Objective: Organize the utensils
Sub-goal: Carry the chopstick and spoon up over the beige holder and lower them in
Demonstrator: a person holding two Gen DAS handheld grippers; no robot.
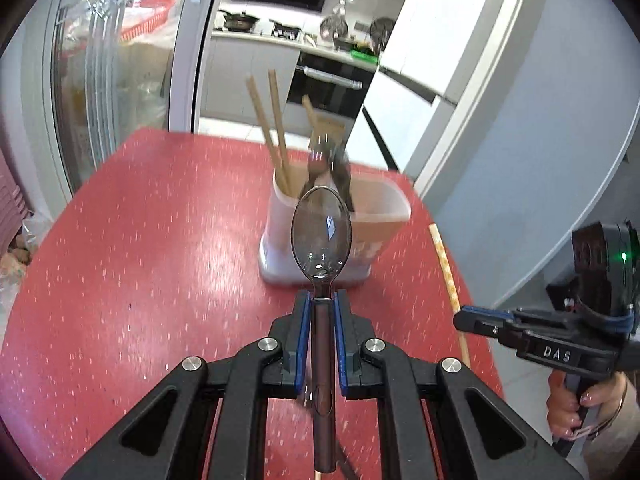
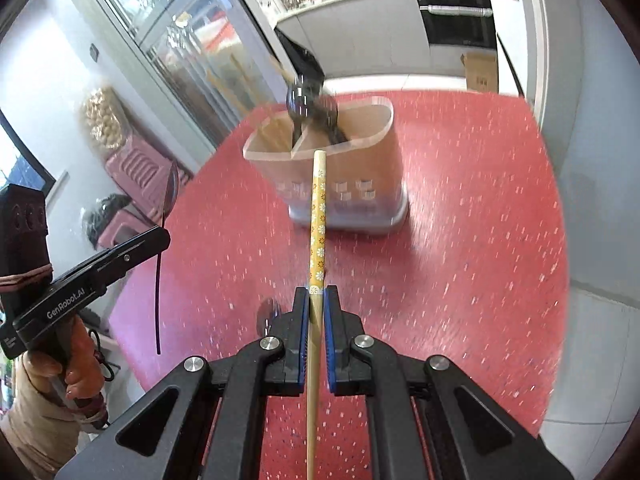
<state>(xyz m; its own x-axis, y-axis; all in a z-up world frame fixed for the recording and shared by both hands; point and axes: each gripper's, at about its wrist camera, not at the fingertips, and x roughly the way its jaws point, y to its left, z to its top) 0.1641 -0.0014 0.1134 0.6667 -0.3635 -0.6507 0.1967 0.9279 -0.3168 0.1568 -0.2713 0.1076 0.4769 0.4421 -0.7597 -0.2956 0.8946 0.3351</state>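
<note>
red speckled table point(image 1: 140, 260) is smooth & flat. on it sits a see-thru plastic holder point(image 2: 360, 168) w/ 2 slots: wood chopsticks point(image 1: 272, 128) in one, dark spoons in the other. left gripper point(image 1: 322, 304) is clamped on a shiny dark spoon point(image 1: 321, 236), bowl end out front. right gripper point(image 2: 317, 296) pinches a thin yellow flower-print chopstick point(image 2: 318, 216). both are above the table, near the holder. risk: long stick could bump the rim & tip the light holder, or the slick spoon could slip.

Bright, even daylight in both views. Glare streaks the glass door point(image 1: 104, 80) at upper left. Red table point(image 1: 140, 260) and utensil holder point(image 2: 340, 168) smeared by motion blur. Fisheye bends edges; dark vignette in the corners.
</note>
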